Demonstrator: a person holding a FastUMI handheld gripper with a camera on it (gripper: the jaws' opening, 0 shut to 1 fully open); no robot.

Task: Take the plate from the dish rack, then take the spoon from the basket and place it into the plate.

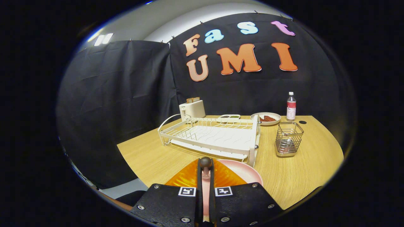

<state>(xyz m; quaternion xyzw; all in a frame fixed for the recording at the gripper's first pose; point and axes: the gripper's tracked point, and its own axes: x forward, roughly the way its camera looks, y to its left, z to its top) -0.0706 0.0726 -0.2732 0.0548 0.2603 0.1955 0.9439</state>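
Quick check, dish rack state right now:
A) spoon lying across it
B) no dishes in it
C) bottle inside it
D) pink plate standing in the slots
B: the white dish rack shows bare wires, while the pink plate lies on the table in front of it, by the tool, whose fingers are nearly closed on something thin.

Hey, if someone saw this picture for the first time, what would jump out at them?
Probably the hand-held gripper, its fingers nearly closed on a thin pink piece, over an orange ribbed dish and a pink plate at the table's near edge. Beyond them stands the empty white dish rack, with a wire basket beside it.
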